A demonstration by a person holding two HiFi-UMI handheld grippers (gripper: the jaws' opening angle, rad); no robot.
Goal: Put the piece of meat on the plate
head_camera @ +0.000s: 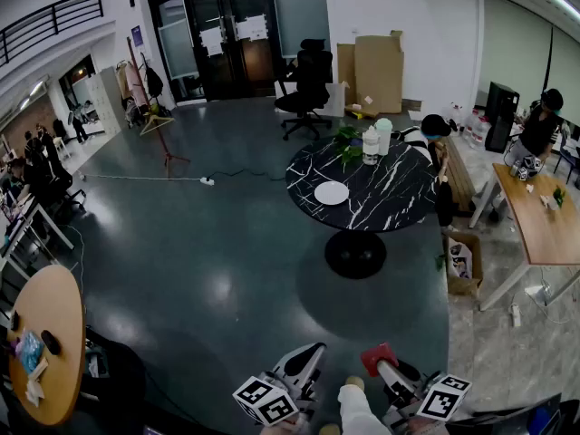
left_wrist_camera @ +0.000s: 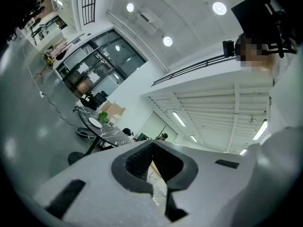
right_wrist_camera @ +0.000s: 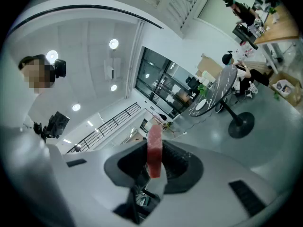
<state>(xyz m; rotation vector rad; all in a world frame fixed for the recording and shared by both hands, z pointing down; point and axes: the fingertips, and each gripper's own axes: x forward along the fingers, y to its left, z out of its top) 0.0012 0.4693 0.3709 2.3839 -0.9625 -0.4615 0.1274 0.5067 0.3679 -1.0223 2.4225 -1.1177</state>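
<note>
Clamping a flat red slab of meat (right_wrist_camera: 154, 145) edge-on between its black ribbed pads, the right hand-held gripper (right_wrist_camera: 154, 161) points roughly level, and the slab's upper end sticks out past the jaw tips. In the head view this gripper sits at the frame's 5 o'clock, with the meat showing as a red patch at its front. The left hand-held gripper (left_wrist_camera: 152, 144) is just beside it at 6 o'clock; its jaws meet at the tips with nothing between them.

Well apart from both, across the dark glossy floor (head_camera: 227, 270) toward 12 o'clock, stands a round black marble-patterned worktop (head_camera: 390, 202) on a single pedestal. A small round white plate (head_camera: 331, 193) lies bare near the worktop's 9 o'clock edge. At its 11 o'clock edge are a leafy green plant (head_camera: 347, 145) and two pale containers (head_camera: 376, 140), possibly a jug and a cup, though they are too small to tell. A black office chair (head_camera: 304, 87) and tall brown cardboard boxes (head_camera: 376, 72) stand beyond the worktop, toward 12 o'clock.
</note>
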